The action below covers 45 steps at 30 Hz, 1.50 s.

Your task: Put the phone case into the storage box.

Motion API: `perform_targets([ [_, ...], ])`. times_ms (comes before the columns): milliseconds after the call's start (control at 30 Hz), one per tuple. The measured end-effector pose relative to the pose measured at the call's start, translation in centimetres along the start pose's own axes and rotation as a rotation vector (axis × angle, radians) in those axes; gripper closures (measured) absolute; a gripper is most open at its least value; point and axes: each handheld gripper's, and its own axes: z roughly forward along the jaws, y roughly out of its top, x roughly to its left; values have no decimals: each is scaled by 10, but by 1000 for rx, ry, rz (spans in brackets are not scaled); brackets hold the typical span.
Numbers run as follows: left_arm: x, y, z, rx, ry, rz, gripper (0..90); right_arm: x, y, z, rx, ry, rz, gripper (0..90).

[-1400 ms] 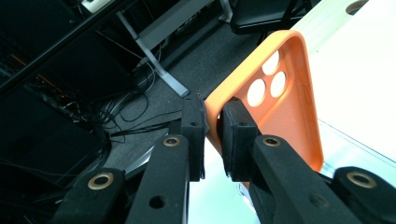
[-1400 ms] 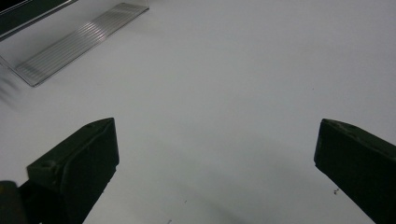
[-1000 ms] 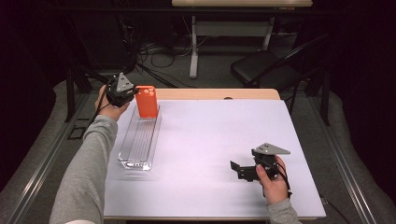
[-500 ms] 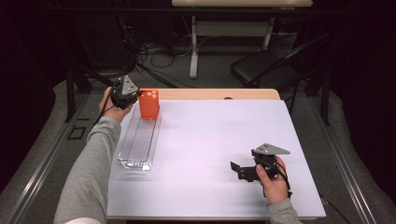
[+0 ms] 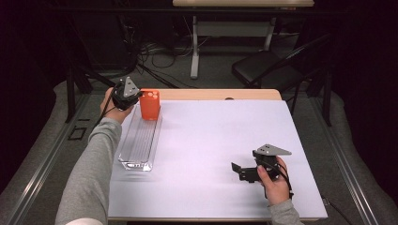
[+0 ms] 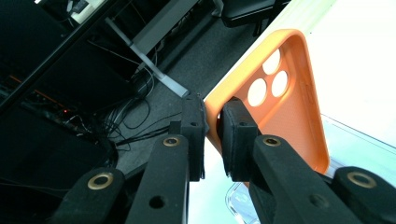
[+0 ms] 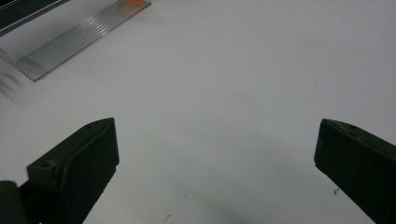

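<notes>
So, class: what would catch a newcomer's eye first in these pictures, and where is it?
The bright orange phone case, pinched along its edge by the left gripper at the table's far left. It stands at the far end of a clear ribbed plastic tray. The right gripper rests open at the near right.

This looks like a lab or test room set up for recording. A small table (image 5: 300,140) with a white top and wooden edge stands on grey carpet (image 5: 42,154) in a dark room. Behind it, loose cables (image 5: 155,51) sprawl across the floor beside a desk frame (image 5: 195,47) and a black folding chair (image 5: 267,70).
</notes>
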Motion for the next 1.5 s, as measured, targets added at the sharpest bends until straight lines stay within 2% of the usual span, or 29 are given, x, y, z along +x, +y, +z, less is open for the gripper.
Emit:
perform_targets([
  [800,7,-9,2,29,25,-42,799,-1,-1,1,6,13,-1,0],
  [1500,7,-10,5,17,28,-79,749,-1,-2,2,12,16,3,0],
])
